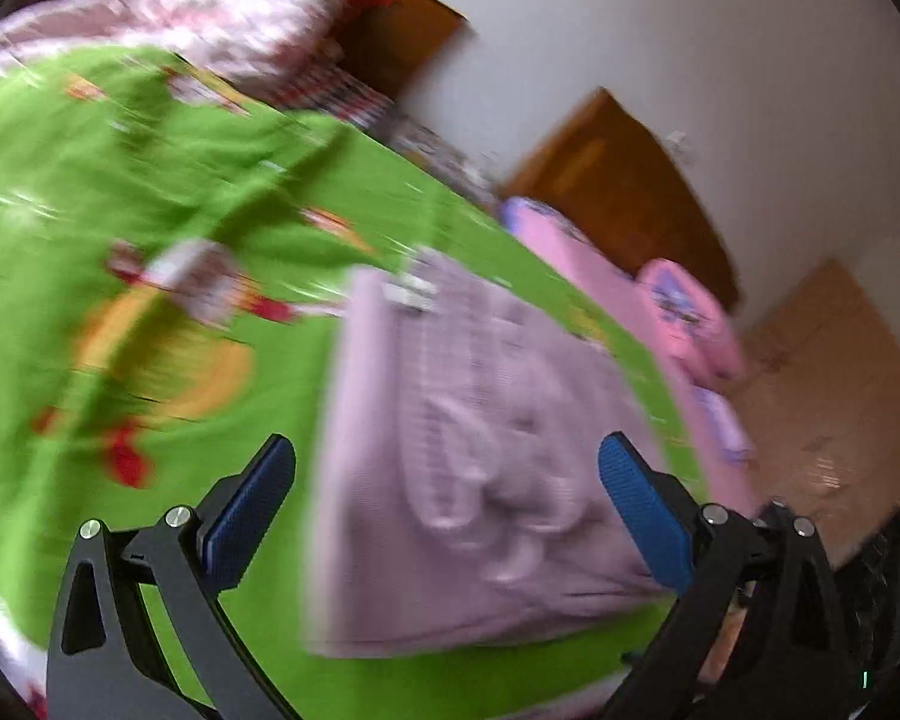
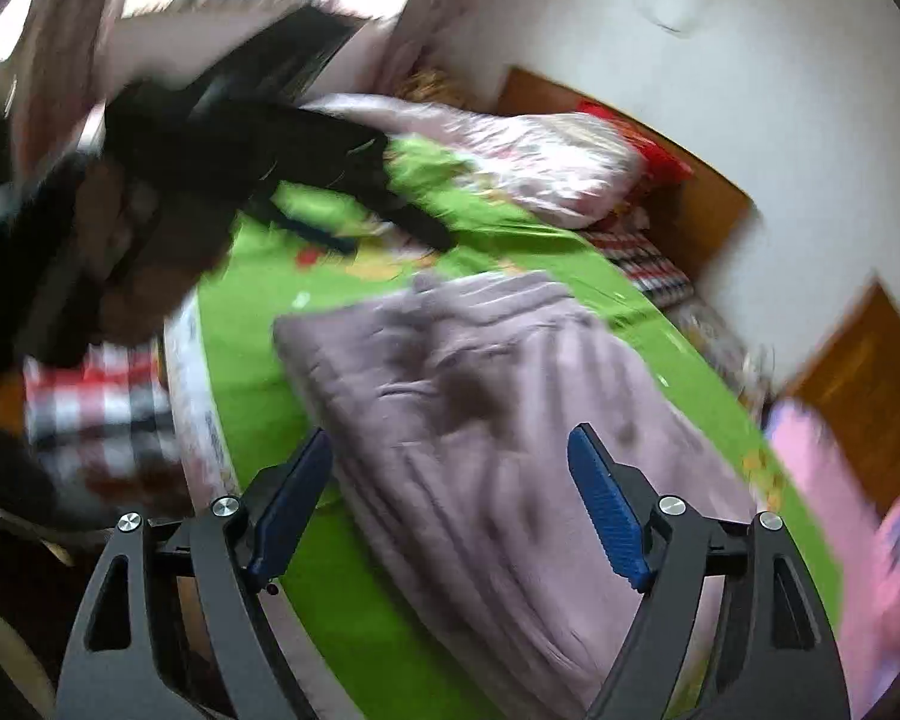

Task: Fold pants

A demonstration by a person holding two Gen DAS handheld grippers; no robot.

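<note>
Your left gripper is spread wide and holds nothing; your right gripper is likewise wide and empty. Both hang above the mauve pants, which lie in a folded bundle on the green bedsheet. Farther back, a pink quilt is heaped against the wooden headboard.

A green bedsheet with red and yellow cartoon prints covered the bed across the middle of both views. A pale pink quilt lay bunched at the upper left of the left view. Pink pillows sat at the right, against a brown wooden headboard and a white wall. In the right view, a red-and-black checked cloth showed at the left edge, blurred.
</note>
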